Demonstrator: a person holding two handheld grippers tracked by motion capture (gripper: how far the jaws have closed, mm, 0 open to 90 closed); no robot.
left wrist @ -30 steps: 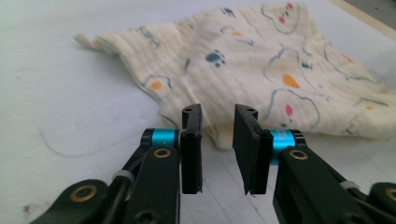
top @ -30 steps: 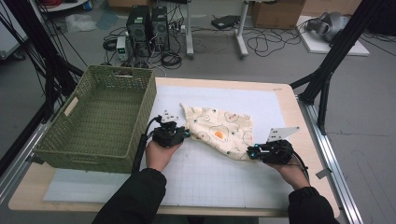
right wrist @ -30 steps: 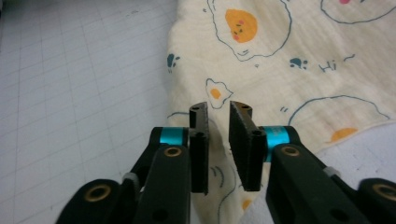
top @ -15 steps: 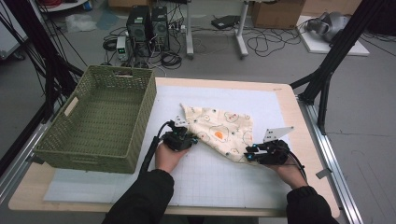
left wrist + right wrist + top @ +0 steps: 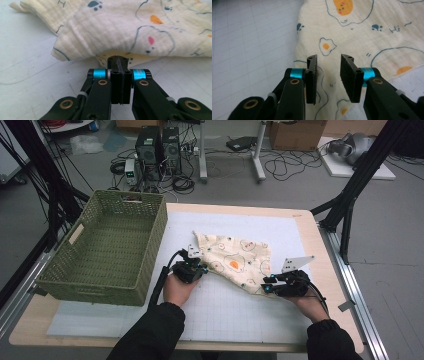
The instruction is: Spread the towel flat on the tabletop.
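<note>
cloth (image 5: 235,265): cream crinkled fabric printed with fried eggs, blue paw marks and small "Hi" lettering; outlines drawn in dark blue, yolks orange
cloth shape: lies crumpled and roughly flat, with one corner pointing away from the person and a soft fold along the edge nearest the left gripper; in the left gripper view that edge (image 5: 82,47) is doubled over, with a second layer showing underneath
cloth place: on the white gridded mat (image 5: 225,315), just right of the basket and apart from it
left gripper (image 5: 192,268): at the cloth's left edge, between cloth and basket; its jaws have just been closing and now stand pressed together in the left gripper view (image 5: 117,62), their tips tucked under the folded edge; whether a layer of cloth is pinched between them cannot be told
right gripper (image 5: 272,285): at the cloth's near right corner, on the side away from the basket; in the right gripper view (image 5: 329,75) its jaws stand partly apart over the printed fabric, the cloth lying below the gap and the pads not pressing it; they have just been opening a little
hands: a hand in a dark sleeve holds each gripper from the near side of the mat
basket (image 5: 110,252): green woven, rectangular, with a handle slot in its far wall, at the mat's left end
table (image 5: 310,227): light wood edge shows around the mat, right of the basket
</note>
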